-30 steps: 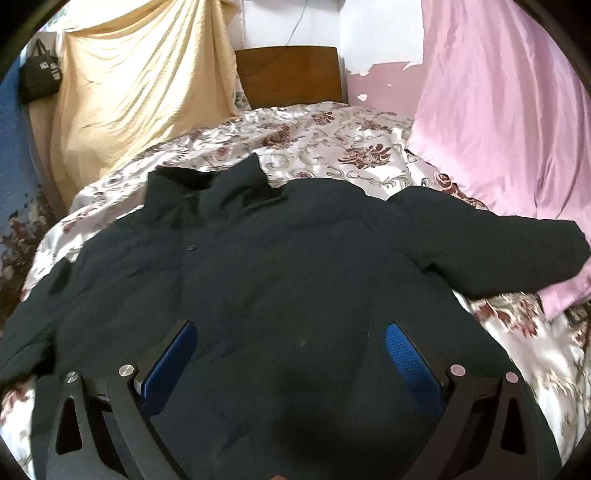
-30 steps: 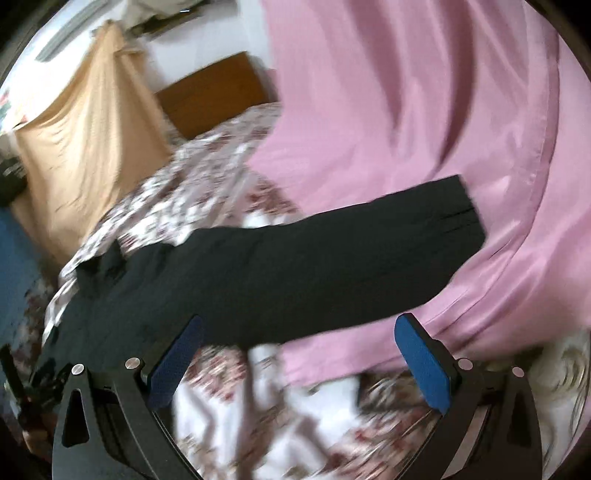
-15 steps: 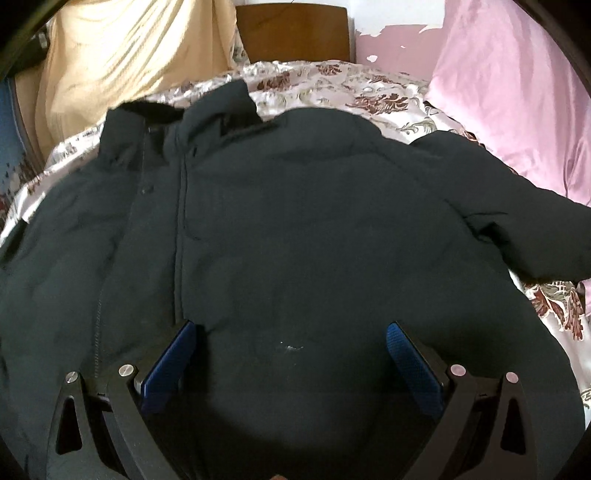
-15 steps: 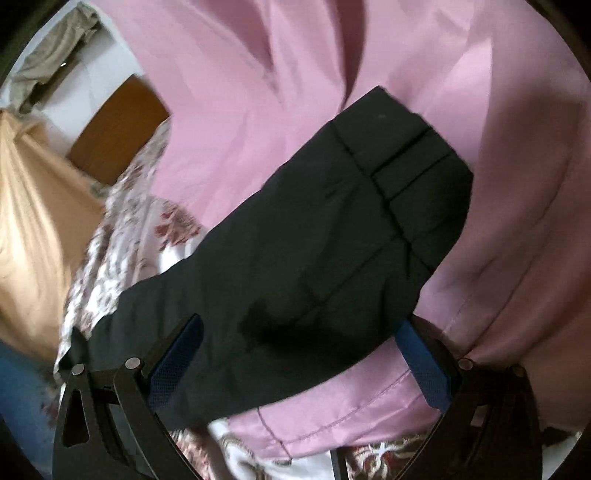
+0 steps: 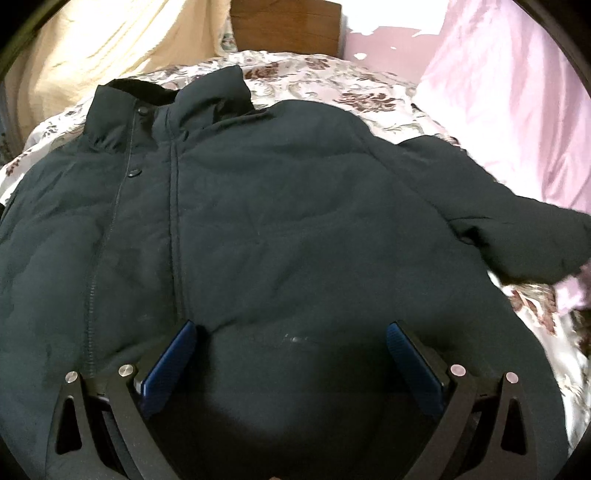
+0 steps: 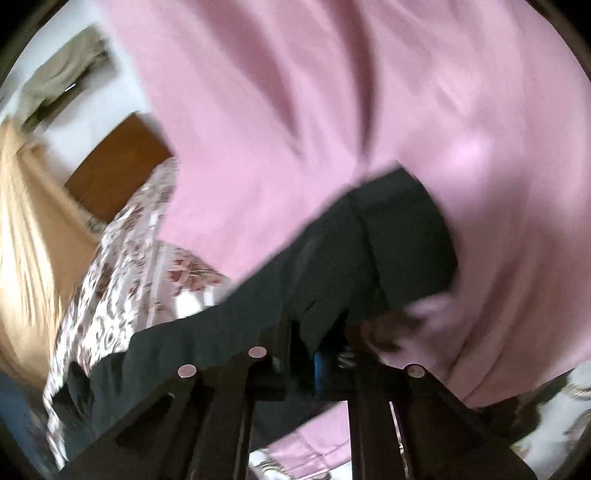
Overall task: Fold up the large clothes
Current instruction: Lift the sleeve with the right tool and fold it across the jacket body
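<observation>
A large dark green padded jacket (image 5: 266,229) lies front up on the floral bedspread (image 5: 332,77), collar at the far end, zip and snaps left of centre. My left gripper (image 5: 291,350) is open just above the jacket's lower front, empty. The jacket's right sleeve (image 5: 517,236) stretches toward the pink cloth. In the right wrist view my right gripper (image 6: 317,332) is shut on that sleeve (image 6: 369,251) near its cuff, with the fabric bunched between the jaws. The view is blurred.
Pink cloth (image 6: 369,110) hangs along the right side of the bed and lies under the sleeve. A cream blanket (image 5: 92,55) hangs at the far left. A wooden headboard (image 5: 284,22) stands at the far end.
My right gripper moved in onto the sleeve cuff and closed on it. My left gripper moved closer over the jacket front and stayed open.
</observation>
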Action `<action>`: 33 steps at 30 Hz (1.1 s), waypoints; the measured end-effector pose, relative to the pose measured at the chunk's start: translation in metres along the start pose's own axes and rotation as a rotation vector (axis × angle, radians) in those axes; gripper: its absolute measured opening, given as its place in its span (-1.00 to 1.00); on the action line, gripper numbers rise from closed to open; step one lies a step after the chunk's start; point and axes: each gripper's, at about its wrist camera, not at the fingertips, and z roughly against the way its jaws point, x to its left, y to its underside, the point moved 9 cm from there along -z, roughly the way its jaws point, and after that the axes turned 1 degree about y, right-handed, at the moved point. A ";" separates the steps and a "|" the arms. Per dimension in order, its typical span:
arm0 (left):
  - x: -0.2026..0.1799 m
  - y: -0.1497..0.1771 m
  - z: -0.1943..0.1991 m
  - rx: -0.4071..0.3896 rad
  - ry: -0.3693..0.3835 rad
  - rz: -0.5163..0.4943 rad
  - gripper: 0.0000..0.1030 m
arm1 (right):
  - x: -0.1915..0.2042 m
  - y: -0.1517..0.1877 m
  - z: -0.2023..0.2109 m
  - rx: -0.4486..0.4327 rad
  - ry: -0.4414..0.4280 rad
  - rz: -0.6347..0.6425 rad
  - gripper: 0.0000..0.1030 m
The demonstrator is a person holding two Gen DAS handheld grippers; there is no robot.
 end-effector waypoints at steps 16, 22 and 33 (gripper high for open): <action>0.186 0.009 0.130 -0.039 -0.090 0.211 1.00 | 0.311 0.086 0.158 -0.199 -0.375 0.728 -0.86; 0.255 0.026 0.166 -0.065 -0.074 0.299 1.00 | 0.409 0.210 0.163 -0.099 -0.500 0.962 -0.86; 0.300 0.050 0.172 -0.146 0.188 0.482 0.98 | 0.409 0.410 0.173 0.195 -0.560 1.156 -0.80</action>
